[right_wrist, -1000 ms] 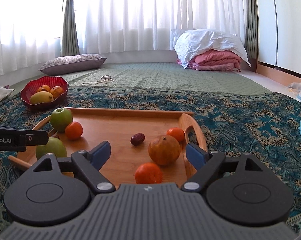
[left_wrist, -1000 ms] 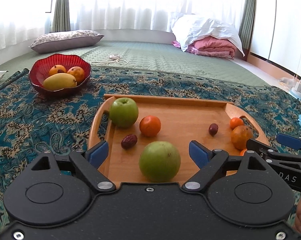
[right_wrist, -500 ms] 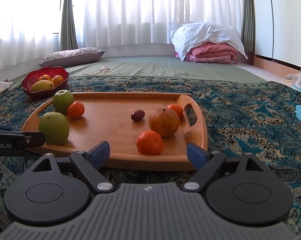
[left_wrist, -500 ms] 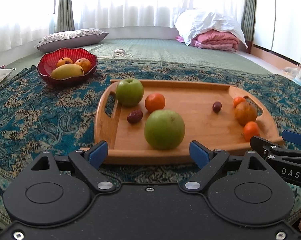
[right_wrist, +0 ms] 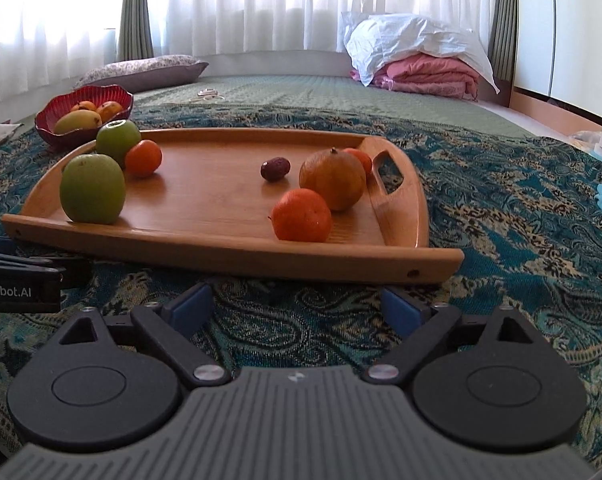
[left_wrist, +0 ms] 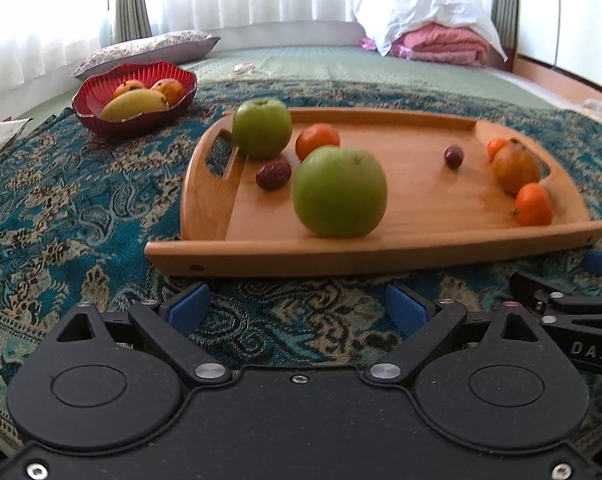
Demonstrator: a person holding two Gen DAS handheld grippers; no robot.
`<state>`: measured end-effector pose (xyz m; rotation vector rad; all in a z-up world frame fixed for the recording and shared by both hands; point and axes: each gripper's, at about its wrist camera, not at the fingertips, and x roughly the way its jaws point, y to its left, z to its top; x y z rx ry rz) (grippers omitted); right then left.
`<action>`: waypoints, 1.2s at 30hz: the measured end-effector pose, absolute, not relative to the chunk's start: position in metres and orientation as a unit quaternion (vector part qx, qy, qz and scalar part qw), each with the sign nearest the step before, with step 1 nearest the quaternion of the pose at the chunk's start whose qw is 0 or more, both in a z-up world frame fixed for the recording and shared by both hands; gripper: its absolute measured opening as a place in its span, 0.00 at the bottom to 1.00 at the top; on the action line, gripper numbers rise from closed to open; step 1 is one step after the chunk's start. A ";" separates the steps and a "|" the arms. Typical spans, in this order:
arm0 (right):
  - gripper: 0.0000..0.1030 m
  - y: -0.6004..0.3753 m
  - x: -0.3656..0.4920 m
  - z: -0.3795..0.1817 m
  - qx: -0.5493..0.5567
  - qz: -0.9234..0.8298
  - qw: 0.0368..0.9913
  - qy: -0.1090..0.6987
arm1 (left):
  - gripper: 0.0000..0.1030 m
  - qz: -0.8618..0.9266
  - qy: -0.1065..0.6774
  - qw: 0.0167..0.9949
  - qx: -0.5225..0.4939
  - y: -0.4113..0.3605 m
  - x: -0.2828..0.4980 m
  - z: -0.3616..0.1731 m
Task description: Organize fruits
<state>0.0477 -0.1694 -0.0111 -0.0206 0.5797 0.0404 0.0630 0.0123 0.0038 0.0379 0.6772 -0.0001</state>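
A wooden tray (left_wrist: 401,258) (right_wrist: 229,254) lies on the patterned cloth. It holds two green apples (left_wrist: 339,192) (left_wrist: 262,129), small oranges (left_wrist: 317,141) (right_wrist: 301,215), a brownish round fruit (right_wrist: 332,179) and two dark dates (left_wrist: 273,175) (right_wrist: 275,168). A red bowl (left_wrist: 135,120) (right_wrist: 53,130) with a mango and two orange fruits stands at the far left. My left gripper (left_wrist: 297,308) is open and empty, just short of the tray's near edge. My right gripper (right_wrist: 297,304) is open and empty, also short of the tray.
The teal patterned cloth (right_wrist: 521,216) covers the floor around the tray. A grey pillow (left_wrist: 149,50) and folded pink and white bedding (left_wrist: 433,28) lie at the back by the curtains. A white cable (left_wrist: 245,68) lies on the green mat.
Both grippers have pulled back and lowered from over the tray to the cloth in front of it. They stay open and empty. The fruits have not moved.
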 end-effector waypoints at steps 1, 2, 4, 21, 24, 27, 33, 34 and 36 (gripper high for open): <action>0.98 -0.169 0.049 -0.011 -0.009 0.018 0.958 0.287 | 0.95 0.001 0.332 0.943 0.017 0.012 0.064 0.002; 0.99 -0.169 0.050 -0.012 -0.008 0.015 0.957 0.290 | 0.95 0.001 0.330 0.944 0.014 0.013 0.064 0.001; 1.00 -0.170 0.053 -0.014 -0.003 0.014 0.955 0.295 | 0.95 0.003 0.329 0.944 0.013 0.012 0.066 0.000; 1.00 -0.167 0.056 -0.021 -0.020 0.018 0.954 0.298 | 1.00 0.000 0.338 0.941 0.007 0.014 0.071 -0.004; 1.00 -0.167 0.056 -0.021 -0.022 0.017 0.954 0.297 | 1.00 -0.001 0.336 0.942 0.005 0.014 0.071 -0.005; 1.00 -0.167 0.055 -0.021 -0.022 0.017 0.955 0.296 | 1.00 -0.002 0.339 0.941 0.006 0.014 0.072 -0.004; 1.00 -0.167 0.055 -0.022 -0.022 0.017 0.955 0.296 | 1.00 -0.003 0.340 0.940 0.006 0.014 0.072 -0.004; 1.00 -0.167 0.055 -0.022 -0.022 0.017 0.955 0.296 | 1.00 -0.004 0.340 0.940 0.006 0.015 0.072 -0.004; 1.00 -0.167 0.055 -0.022 -0.023 0.017 0.955 0.296 | 1.00 -0.005 0.339 0.941 0.006 0.015 0.072 -0.005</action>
